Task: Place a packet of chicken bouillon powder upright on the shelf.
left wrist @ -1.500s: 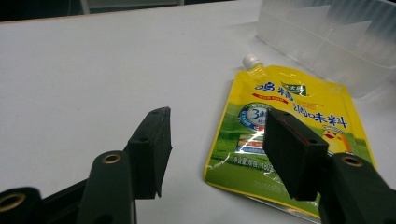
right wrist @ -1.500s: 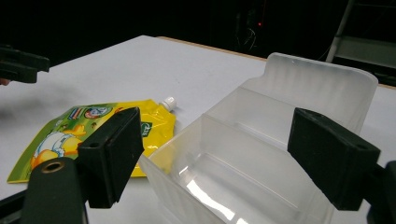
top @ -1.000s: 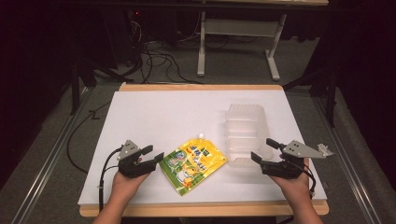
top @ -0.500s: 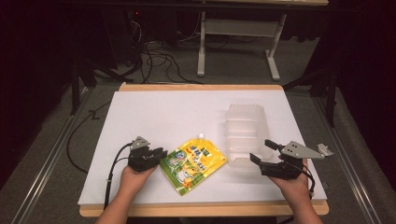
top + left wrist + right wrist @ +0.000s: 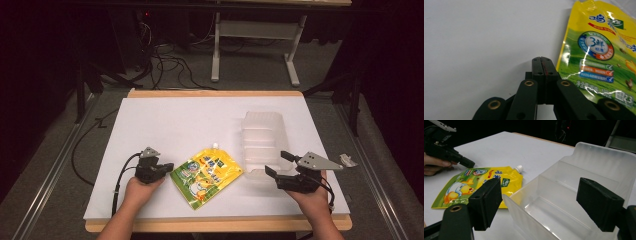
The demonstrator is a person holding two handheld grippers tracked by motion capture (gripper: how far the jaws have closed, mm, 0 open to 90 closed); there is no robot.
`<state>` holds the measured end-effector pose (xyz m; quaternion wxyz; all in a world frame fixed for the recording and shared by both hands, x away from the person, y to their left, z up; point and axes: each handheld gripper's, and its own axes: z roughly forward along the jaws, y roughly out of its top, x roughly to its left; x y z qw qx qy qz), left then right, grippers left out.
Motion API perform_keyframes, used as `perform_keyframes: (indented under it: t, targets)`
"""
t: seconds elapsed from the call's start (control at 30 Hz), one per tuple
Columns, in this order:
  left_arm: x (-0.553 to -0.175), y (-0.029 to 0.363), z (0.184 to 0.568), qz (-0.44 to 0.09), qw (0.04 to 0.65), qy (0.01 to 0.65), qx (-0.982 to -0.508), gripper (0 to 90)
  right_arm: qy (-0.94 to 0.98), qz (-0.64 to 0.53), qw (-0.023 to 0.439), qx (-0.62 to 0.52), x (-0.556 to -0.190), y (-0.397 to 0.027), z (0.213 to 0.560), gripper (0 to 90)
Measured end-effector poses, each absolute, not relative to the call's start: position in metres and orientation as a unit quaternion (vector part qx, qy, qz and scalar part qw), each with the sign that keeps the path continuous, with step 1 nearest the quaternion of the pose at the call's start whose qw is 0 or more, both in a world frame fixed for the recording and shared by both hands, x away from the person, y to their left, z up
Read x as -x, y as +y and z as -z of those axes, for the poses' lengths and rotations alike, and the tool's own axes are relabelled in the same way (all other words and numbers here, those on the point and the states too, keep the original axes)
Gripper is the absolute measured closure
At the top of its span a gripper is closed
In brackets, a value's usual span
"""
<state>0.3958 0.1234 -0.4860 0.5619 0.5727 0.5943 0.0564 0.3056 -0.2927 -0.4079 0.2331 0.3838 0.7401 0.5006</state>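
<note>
Covering the wood-edged table point(image 5: 210, 93), a white sheet point(image 5: 190, 125); grey floor point(image 5: 60, 170) around.

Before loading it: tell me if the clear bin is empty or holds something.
Empty. The right gripper view shows the clear bin's bare compartments; the yellow pouch lies flat on the table beside it.

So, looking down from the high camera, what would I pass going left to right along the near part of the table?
Left tool, shut → yellow pouch lying flat → clear plastic box → right tool, open, at the box's near end.
</note>
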Motion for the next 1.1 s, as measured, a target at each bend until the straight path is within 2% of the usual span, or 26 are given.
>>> perform_keyframes:
  t: [0.13,0.37,0.77,0.9,1.03,1.1]
  targets:
    - [-0.388,0.124,0.486,-0.046,0.564,0.594,-0.572,90.0,0.74,-0.501,0.232,-0.384,-0.305,-0.292,0.408,21.1]
    - [-0.348,0.115,0.484,-0.039,0.547,0.567,-0.615,90.0,0.741,-0.504,0.234,-0.378,-0.304,-0.291,0.406,21.2]
    - [-0.31,0.094,0.483,-0.029,0.55,0.537,-0.639,90.0,0.746,-0.502,0.235,-0.369,-0.305,-0.287,0.405,21.4]
    - [-0.307,0.09,0.483,-0.032,0.551,0.532,-0.642,90.0,0.744,-0.504,0.234,-0.372,-0.305,-0.287,0.405,21.4]
    - [-0.315,0.091,0.479,-0.048,0.568,0.535,-0.624,90.0,0.744,-0.504,0.235,-0.37,-0.304,-0.287,0.405,21.4]
    - [-0.32,0.092,0.478,-0.053,0.574,0.537,-0.617,86.9,0.744,-0.504,0.235,-0.37,-0.304,-0.287,0.405,21.5]
